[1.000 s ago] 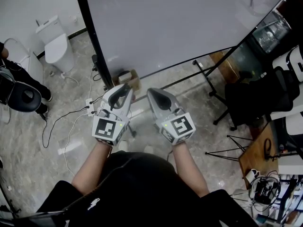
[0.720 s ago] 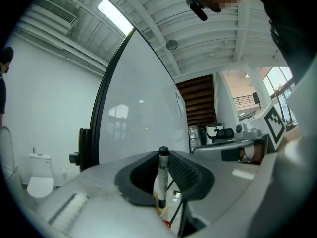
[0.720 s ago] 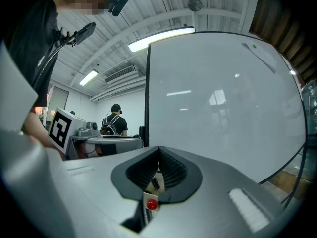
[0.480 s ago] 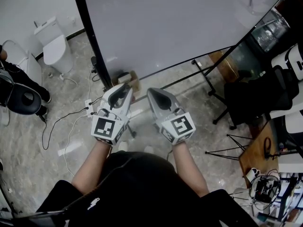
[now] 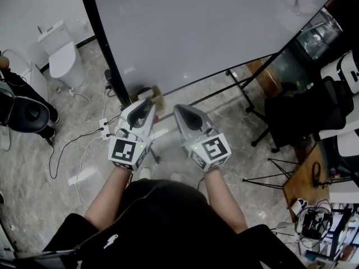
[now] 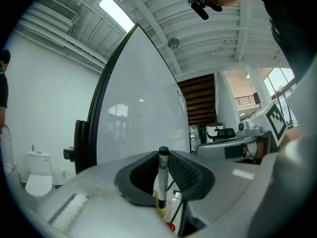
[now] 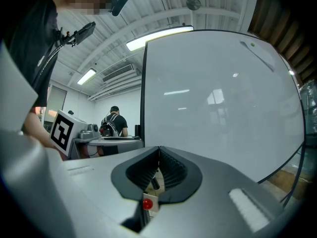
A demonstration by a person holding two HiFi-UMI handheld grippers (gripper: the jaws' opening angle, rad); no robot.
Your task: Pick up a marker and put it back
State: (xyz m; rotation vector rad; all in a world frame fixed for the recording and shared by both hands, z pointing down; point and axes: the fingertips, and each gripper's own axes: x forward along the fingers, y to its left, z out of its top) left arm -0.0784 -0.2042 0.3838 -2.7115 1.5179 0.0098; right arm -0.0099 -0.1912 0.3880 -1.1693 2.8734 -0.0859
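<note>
In the left gripper view a white marker [image 6: 161, 180] with a black cap stands upright between the jaws of my left gripper [image 6: 163, 155], which is shut on it. The head view shows that gripper [image 5: 147, 103] held at waist height, pointing at the lower edge of a large whiteboard [image 5: 207, 32]. Just to its right, my right gripper [image 5: 178, 109] points the same way. In its own view the right gripper [image 7: 158, 151] has its ribbed pads together with nothing between them, and the whiteboard [image 7: 218, 98] fills the scene ahead.
A cardboard box [image 5: 150, 94] sits at the whiteboard's foot, with cables and a power strip [image 5: 105, 129] on the marble floor. A toilet [image 5: 61, 58] stands far left, a black chair [image 5: 303, 116] and a tripod [image 5: 275, 175] to the right. A person [image 7: 113, 123] stands in the background.
Both grippers keep the same pose, with the marker still in the left one. Only the head view has drifted slightly.
</note>
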